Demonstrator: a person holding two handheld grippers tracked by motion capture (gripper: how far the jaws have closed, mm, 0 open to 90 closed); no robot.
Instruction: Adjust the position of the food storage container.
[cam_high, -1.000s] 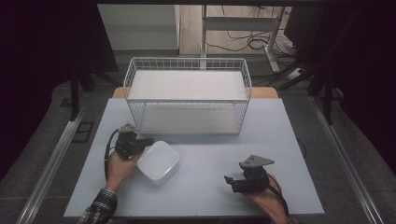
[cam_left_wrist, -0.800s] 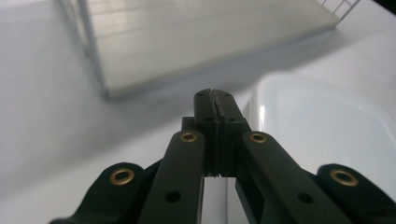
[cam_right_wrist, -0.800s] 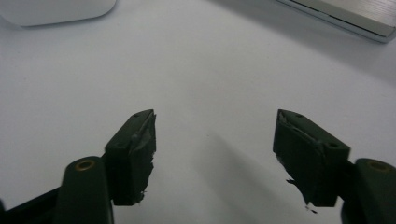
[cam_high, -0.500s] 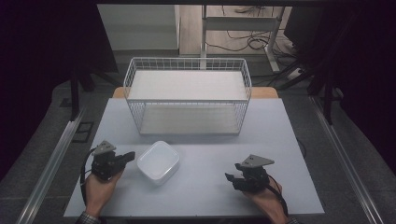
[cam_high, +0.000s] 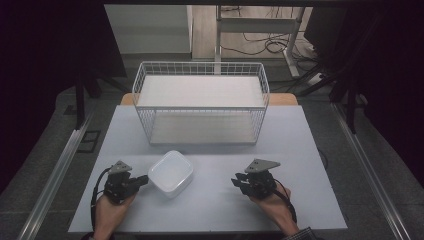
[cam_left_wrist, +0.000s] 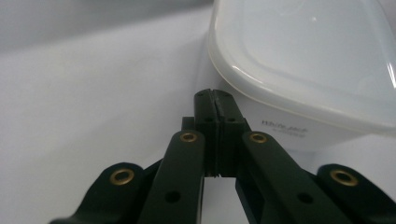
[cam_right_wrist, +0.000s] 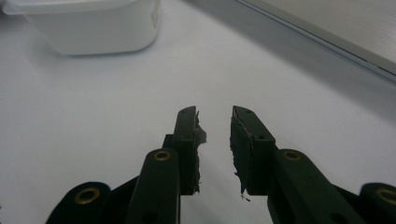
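High view, left to right. The left gripper (cam_high: 142, 179), held in a hand (cam_high: 111, 216) at the table's 7 o'clock edge, points toward 3 o'clock; its jaws are pressed together with nothing between them, the tips just beside the container's near-left wall, and whether they touch it cannot be told. The white lidded plastic container (cam_high: 171, 173) lies on the table (cam_high: 210, 210) slightly left of centre, a rounded square set cornerwise with no clear long axis, 1 corner toward 1 o'clock and the opposite one toward 7 o'clock, lid up. Behind it, at 12 o'clock, stands the white wire basket (cam_high: 200, 100). The right gripper (cam_high: 236, 180), at 5 o'clock, points toward 9 o'clock at the container, well apart from it; its jaws, having just been closing, stand a narrow gap apart on nothing.
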